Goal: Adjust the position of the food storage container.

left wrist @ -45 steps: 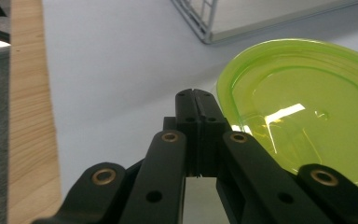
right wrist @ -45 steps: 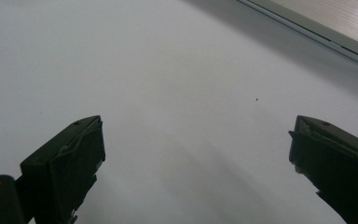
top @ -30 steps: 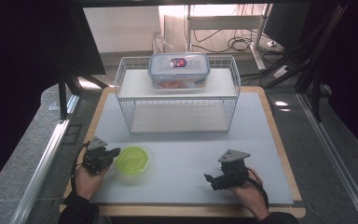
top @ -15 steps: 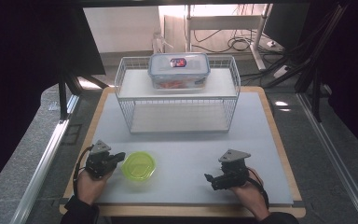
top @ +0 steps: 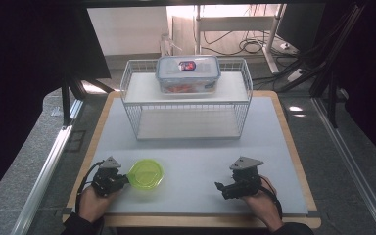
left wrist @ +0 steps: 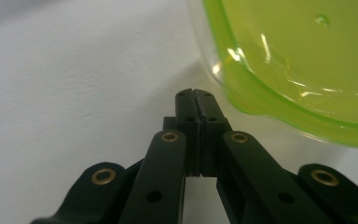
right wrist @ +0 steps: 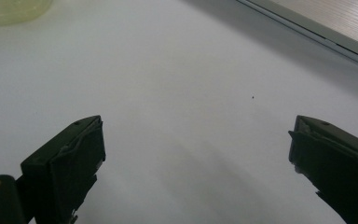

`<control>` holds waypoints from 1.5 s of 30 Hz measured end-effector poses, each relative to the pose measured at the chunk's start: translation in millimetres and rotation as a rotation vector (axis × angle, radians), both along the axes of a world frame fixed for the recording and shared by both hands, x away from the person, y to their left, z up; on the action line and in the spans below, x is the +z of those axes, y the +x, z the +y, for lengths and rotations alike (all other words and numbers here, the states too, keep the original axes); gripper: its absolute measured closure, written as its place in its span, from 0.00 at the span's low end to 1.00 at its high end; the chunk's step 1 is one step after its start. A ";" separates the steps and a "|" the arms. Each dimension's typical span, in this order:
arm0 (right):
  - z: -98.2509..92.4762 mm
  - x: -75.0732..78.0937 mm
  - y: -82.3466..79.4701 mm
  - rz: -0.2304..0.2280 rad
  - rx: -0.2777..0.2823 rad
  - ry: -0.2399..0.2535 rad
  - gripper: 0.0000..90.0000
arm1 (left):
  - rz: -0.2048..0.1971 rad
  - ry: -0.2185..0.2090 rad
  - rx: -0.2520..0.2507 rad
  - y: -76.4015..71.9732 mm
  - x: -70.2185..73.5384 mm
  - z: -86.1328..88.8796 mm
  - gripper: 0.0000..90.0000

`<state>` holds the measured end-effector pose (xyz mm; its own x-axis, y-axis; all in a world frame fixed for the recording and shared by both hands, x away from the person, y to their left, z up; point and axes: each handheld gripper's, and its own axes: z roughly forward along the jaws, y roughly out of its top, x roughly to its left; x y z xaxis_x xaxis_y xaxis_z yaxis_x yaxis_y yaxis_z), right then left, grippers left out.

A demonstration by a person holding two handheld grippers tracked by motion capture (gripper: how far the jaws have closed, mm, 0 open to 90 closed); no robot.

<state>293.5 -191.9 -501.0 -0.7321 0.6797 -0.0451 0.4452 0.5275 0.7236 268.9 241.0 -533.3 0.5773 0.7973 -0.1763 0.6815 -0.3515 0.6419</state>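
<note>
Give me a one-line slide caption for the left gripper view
Left tongs shut and empty over the white table, their tips just short of the rim of a translucent green bowl.

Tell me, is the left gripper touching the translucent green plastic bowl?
Cannot tell. In the left gripper view the left gripper, jaws shut, sits beside the translucent green plastic bowl; its rim passes close by the tips, and neither contact nor gap shows plainly.

high: overhead, fwd-down, far | tool cams: low, close | shared: green bowl [top: 146, 174], white mat [top: 196, 161]
</note>
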 end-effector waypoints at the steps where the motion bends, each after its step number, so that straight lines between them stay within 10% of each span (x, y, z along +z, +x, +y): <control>1: 0.0 0.0 0.0 0.001 -0.001 0.000 0.04 | 0.005 0.007 -0.006 -1.0 -0.4 -2.4 1.00; 45: -6.4 -2.3 0.2 0.031 -0.001 0.005 0.04 | -0.046 0.053 -0.295 9.7 3.6 -128.7 0.99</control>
<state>293.7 -198.3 -503.2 -0.7325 0.6805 -0.0187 0.4680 0.5233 0.7121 278.6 112.3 -529.7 0.7920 0.6011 -0.1069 0.5153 -0.5642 0.6451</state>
